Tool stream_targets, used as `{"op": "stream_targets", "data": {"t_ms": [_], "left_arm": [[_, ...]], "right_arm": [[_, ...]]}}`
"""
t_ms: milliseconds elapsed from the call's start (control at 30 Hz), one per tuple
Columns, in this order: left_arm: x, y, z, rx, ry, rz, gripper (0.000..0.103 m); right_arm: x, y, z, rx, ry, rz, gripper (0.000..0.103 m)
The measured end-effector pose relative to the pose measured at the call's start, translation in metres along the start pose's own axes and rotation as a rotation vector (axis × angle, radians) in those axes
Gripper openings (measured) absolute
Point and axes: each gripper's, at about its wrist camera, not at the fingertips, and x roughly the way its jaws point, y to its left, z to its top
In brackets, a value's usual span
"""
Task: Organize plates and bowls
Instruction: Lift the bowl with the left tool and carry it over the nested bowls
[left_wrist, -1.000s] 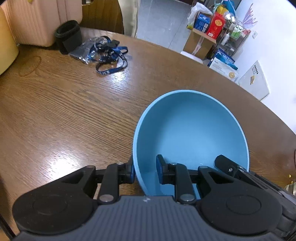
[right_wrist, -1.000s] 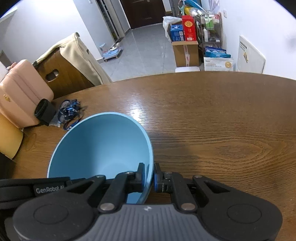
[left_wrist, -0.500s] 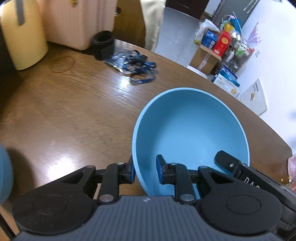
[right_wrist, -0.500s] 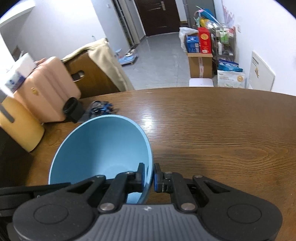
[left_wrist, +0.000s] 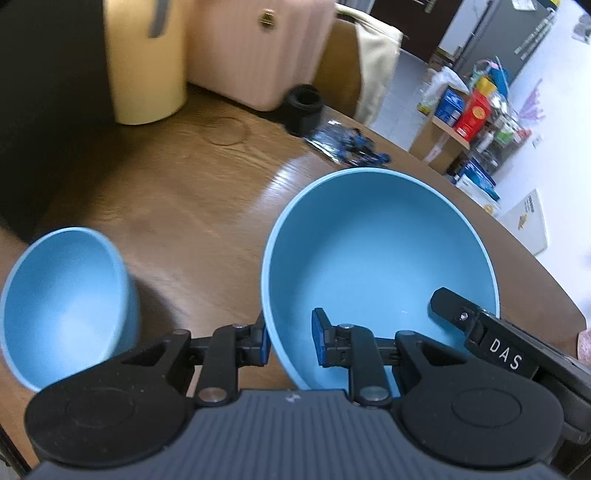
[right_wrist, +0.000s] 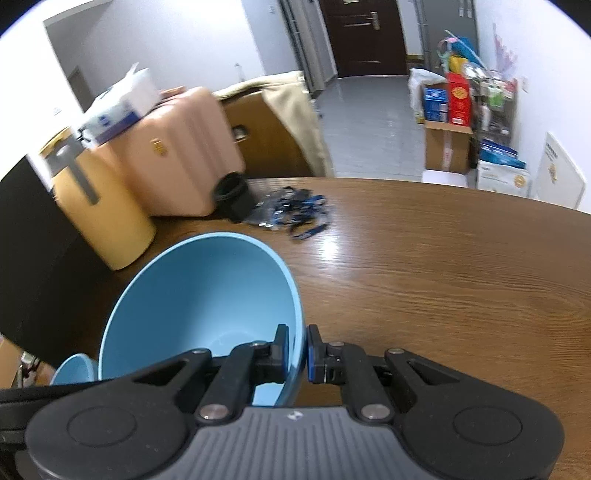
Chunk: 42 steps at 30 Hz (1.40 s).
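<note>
Two grippers clamp large blue bowl (left_wrist: 376, 251) rim: left gripper (left_wrist: 288, 341), right gripper (right_wrist: 295, 349); smaller blue bowl (left_wrist: 62, 302) beside

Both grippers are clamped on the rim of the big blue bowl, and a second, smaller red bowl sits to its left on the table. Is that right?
Not quite: the smaller bowl is blue, not red, as the left wrist view shows. The left gripper and right gripper do clamp the big blue bowl's rim.
</note>
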Motion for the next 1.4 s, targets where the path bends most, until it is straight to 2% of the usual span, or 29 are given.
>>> {"op": "stream_targets", "data": {"t_ms": [500, 833, 1133, 1400], "left_arm": [[-0.046, 0.117, 0.008, -0.122, -0.035, 0.045, 0.022], [-0.054, 0.184, 0.006, -0.189, -0.018, 0.076, 0.022], [-0.047, 0.22, 0.001, -0.19, 0.013, 0.093, 0.022], [-0.031, 0.223, -0.004, -0.115, 0.034, 0.104, 0.022]], "right_arm": [[0.001, 0.126, -0.015, -0.126, 0.034, 0.079, 0.009], [0.013, 0.195, -0.036, -0.192, 0.083, 0.11, 0.009], [0.031, 0.229, -0.057, -0.225, 0.122, 0.091, 0.009], [0.045, 0.236, -0.073, -0.251, 0.119, 0.03, 0.009]]}}
